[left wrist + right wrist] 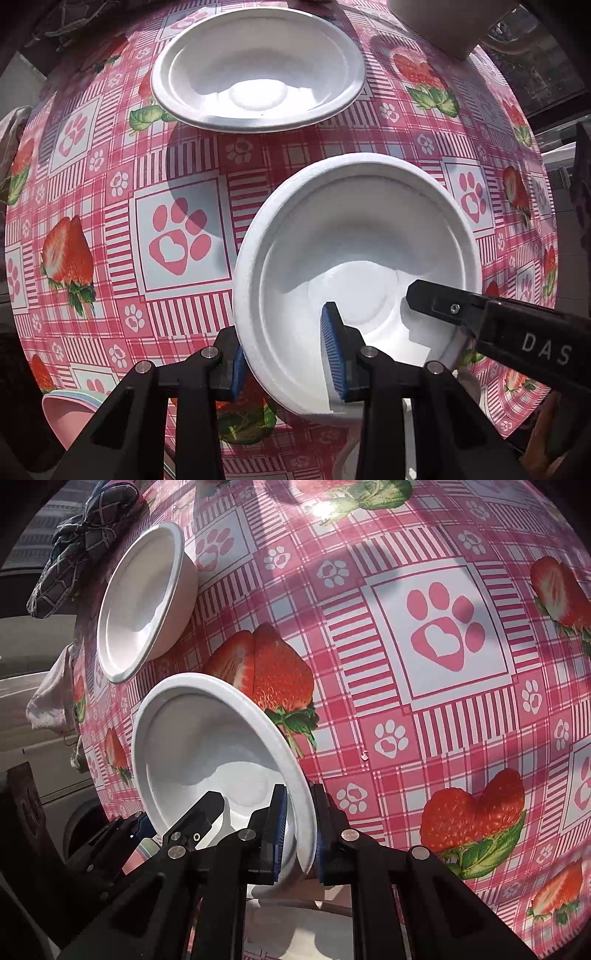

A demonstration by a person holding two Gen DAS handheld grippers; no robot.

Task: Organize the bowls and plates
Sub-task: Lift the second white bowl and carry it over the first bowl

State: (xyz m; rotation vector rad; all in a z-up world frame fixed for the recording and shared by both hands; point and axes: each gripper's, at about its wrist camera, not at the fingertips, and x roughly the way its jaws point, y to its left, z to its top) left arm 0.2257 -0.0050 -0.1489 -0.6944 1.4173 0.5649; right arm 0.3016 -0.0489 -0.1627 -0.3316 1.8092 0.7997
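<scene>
A white foam bowl (354,236) hangs tilted above the pink strawberry tablecloth (173,240). In the right wrist view my right gripper (299,788) is shut on this bowl's (207,738) near rim, one blue pad inside and one outside. One right finger (439,304) shows inside the bowl in the left wrist view. My left gripper (284,328) straddles the opposite rim with its pads apart and a gap at the inner pad. It appears again as the left gripper (177,808) in the right wrist view. A second white bowl (258,66) sits on the table beyond, also seen as the second bowl (144,602).
A stack of pink dishes (62,413) lies at the near left table edge. A cream container (436,22) stands at the far right. A dark checked cloth (81,535) lies bunched at the table's edge beyond the second bowl. Something white (295,923) lies under the held bowl.
</scene>
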